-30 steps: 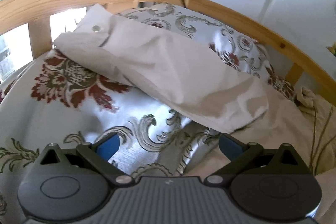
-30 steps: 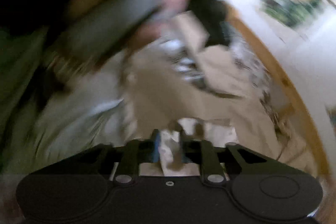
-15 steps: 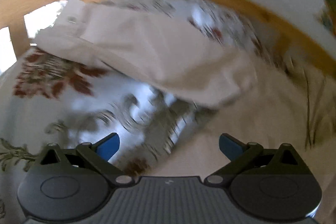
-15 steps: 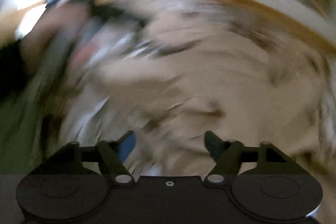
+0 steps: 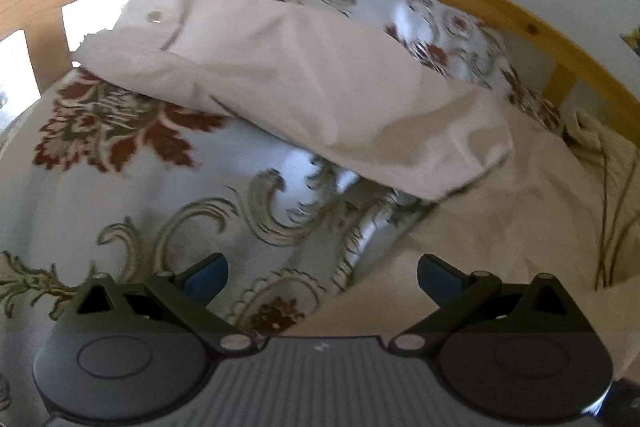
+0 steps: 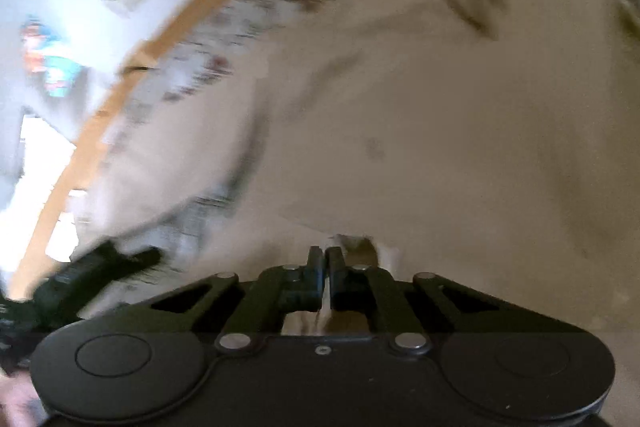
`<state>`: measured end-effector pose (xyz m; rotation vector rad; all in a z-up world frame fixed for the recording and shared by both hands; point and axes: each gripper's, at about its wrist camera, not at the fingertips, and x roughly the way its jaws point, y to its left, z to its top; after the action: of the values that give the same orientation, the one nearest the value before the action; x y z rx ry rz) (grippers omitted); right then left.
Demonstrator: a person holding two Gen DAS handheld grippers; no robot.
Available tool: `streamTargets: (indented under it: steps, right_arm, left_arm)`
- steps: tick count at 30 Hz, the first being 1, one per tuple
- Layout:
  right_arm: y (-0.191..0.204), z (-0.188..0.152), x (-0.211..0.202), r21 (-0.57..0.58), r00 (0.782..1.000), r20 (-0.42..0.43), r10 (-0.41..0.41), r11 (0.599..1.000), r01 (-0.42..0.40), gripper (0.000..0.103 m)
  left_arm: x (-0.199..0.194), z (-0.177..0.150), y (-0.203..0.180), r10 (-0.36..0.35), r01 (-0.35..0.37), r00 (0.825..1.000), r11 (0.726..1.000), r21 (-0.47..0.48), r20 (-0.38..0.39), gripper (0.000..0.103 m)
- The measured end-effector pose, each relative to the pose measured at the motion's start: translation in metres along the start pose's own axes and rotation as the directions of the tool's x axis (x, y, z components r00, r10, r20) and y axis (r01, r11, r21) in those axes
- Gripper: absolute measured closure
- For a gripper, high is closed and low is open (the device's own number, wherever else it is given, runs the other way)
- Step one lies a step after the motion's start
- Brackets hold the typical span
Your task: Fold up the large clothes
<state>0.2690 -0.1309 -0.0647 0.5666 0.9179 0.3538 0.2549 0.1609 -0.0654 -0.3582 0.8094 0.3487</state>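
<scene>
Now the right claw [image 6: 325, 267] is pressed together, pinching an edge of the beige garment [image 6: 400, 147], which spreads ahead of it across the bed (this view is blurred). The left claw [image 5: 322, 273] is spread and holds nothing; a folded part of the garment [image 5: 320, 95] lies ahead, on the floral cover [image 5: 120, 187]. Judged best: keep the pinch firm, carry the edge over evenly, and use the free claw to steady the fold.
</scene>
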Motion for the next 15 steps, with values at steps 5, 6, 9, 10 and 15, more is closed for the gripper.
streamTargets:
  steps: [5, 6, 9, 10, 15]
  right_arm:
    - [0.044, 0.009, -0.001, -0.027, 0.974, -0.042, 0.224, 0.974, -0.225, 0.086]
    - [0.049, 0.009, -0.010, -0.051, 0.971, -0.041, 0.238, 0.970, -0.239, 0.078]
    - [0.054, 0.005, -0.046, -0.210, 0.977, -0.035, 0.211, 0.954, -0.214, 0.057]
    - [0.051, 0.001, -0.060, -0.270, 0.985, -0.021, 0.169, 0.948, -0.168, 0.047]
    - [0.004, -0.012, -0.100, -0.398, 0.982, 0.141, -0.129, 0.901, 0.175, 0.029]
  left_arm:
    - [-0.019, 0.005, 0.022, 0.020, -0.010, 0.994, 0.995, -0.095, 0.105, 0.001]
    - [-0.021, 0.006, 0.027, 0.024, -0.010, 0.993, 0.993, -0.116, 0.119, 0.001]
    - [-0.023, 0.010, 0.032, 0.029, -0.011, 0.992, 0.990, -0.142, 0.122, 0.001]
    - [-0.024, 0.010, 0.030, 0.023, -0.007, 0.993, 0.991, -0.133, 0.119, 0.001]
    - [-0.029, 0.000, 0.007, -0.069, 0.069, 0.995, 0.998, 0.000, 0.072, 0.001]
